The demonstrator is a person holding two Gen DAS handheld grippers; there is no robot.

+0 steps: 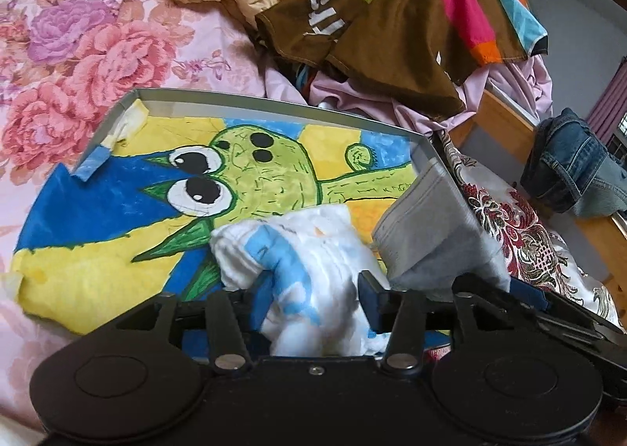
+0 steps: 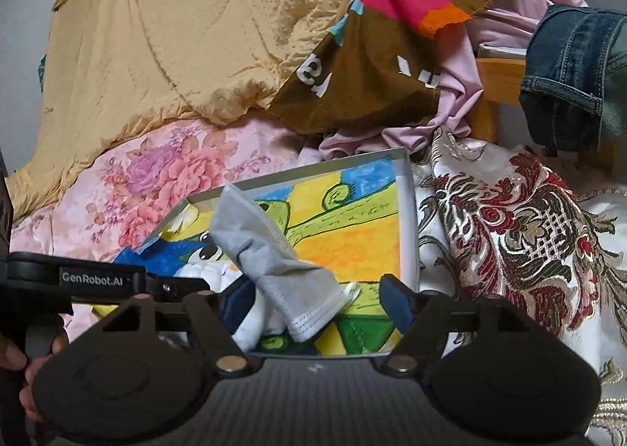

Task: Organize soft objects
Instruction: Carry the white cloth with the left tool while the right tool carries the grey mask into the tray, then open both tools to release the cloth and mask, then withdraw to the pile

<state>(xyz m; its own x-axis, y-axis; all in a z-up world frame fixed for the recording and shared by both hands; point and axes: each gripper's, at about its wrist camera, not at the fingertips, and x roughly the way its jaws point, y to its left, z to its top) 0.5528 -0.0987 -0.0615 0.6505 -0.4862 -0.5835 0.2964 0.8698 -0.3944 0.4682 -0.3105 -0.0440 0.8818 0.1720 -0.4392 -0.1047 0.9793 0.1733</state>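
Two soft items in tray [image 1: 274,103]: left gripper [image 1: 313,293] half-open around white-blue cloth [image 1: 298,250]; right gripper [image 2: 313,299] wide open, grey sock [image 2: 274,262] leaning between. Clothes heap [image 1: 411,15] behind

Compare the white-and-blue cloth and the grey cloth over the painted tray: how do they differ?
The white-and-blue cloth is fluffy and bunched; the grey cloth is smooth, flat and stitched along its edge. The first sits between the left gripper's fingers, the second between the right gripper's. Both are soft and lie over the tray.
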